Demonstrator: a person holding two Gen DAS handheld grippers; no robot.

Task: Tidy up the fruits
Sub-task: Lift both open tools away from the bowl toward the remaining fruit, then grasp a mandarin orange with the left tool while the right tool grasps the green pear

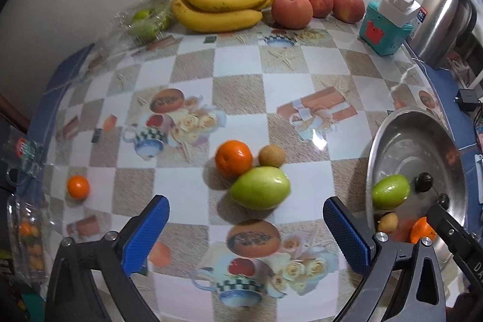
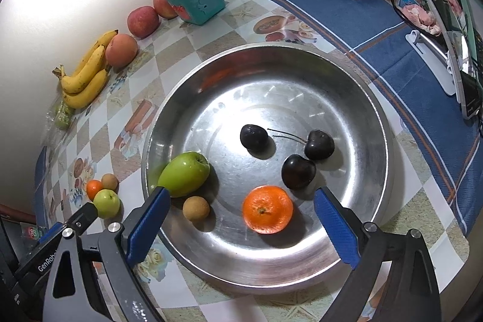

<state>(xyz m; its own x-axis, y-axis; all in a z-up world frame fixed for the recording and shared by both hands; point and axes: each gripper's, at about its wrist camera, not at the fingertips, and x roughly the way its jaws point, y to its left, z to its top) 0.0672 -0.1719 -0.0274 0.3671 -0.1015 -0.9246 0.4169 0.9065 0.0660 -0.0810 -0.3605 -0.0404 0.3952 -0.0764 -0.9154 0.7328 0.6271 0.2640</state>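
A steel bowl (image 2: 347, 98) holds a green fruit (image 2: 184, 173), a small brown fruit (image 2: 196, 208), an orange (image 2: 267, 208) and three dark cherries (image 2: 298, 171). My right gripper (image 2: 241, 207) is open and empty, low over the bowl's near side above the orange. In the left wrist view an orange (image 1: 233, 158), a small brown fruit (image 1: 271, 155) and a green fruit (image 1: 260, 187) sit together on the patterned table. My left gripper (image 1: 246, 216) is open and empty just short of the green fruit. The bowl (image 1: 374, 147) lies to its right.
Bananas (image 1: 220, 2), three red apples (image 1: 291, 9) and bagged green fruit (image 1: 145, 20) line the back wall. A small orange (image 1: 78, 186) lies at the left. A teal box (image 1: 385, 32) with a lamp and a steel kettle (image 1: 443, 20) stand at the back right.
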